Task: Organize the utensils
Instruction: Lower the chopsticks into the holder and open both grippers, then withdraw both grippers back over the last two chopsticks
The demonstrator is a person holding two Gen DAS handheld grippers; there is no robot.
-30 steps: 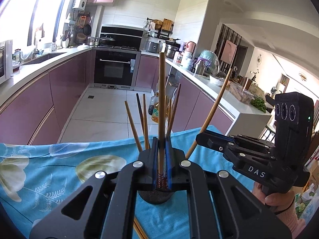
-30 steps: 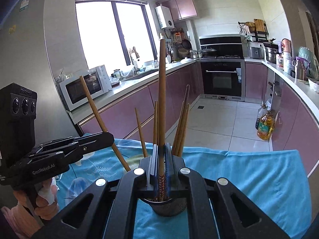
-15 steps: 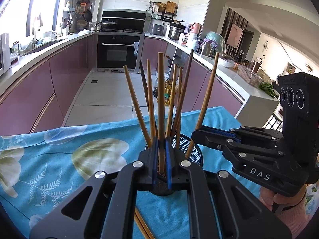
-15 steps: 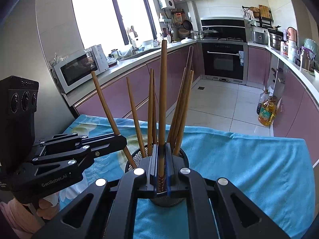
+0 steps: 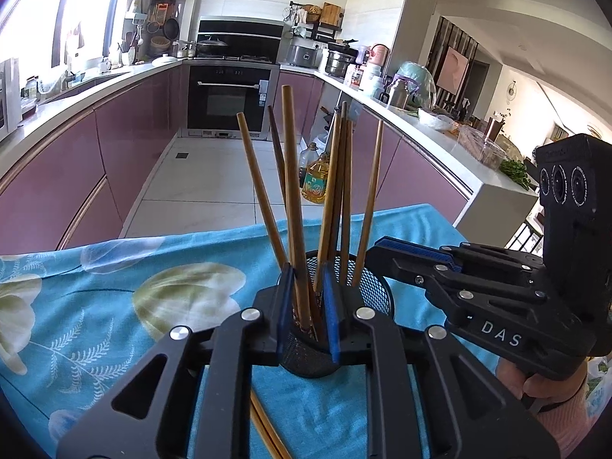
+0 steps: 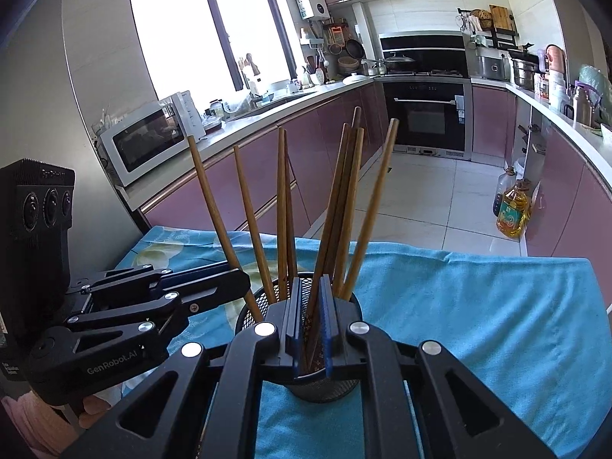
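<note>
A black mesh cup (image 5: pixel 376 292) (image 6: pixel 248 315) stands on the blue flowered cloth (image 5: pixel 114 306) with several wooden chopsticks upright in it. My left gripper (image 5: pixel 308 287) sits right over the cup's near rim. Its jaws are opening, and one chopstick (image 5: pixel 292 191) stands loose between the pads, its foot in the cup. My right gripper (image 6: pixel 310 294) is at the cup from the other side, jaws a little apart, with a leaning chopstick (image 6: pixel 315 317) free between the pads. Each gripper shows in the other's view: right gripper (image 5: pixel 382 252), left gripper (image 6: pixel 233 279).
Two loose chopsticks (image 5: pixel 264 428) lie on the cloth under my left gripper. The table's far edge (image 6: pixel 459 252) drops to the kitchen floor, where an oil bottle (image 6: pixel 514 206) stands. Purple cabinets, a microwave (image 6: pixel 145 141) and an oven lie beyond. A hand (image 5: pixel 543 390) holds the right gripper.
Both grippers came down, lowering their chopsticks into the cup. Both pairs of jaws have parted, and the two chopsticks now lean free among the others.
</note>
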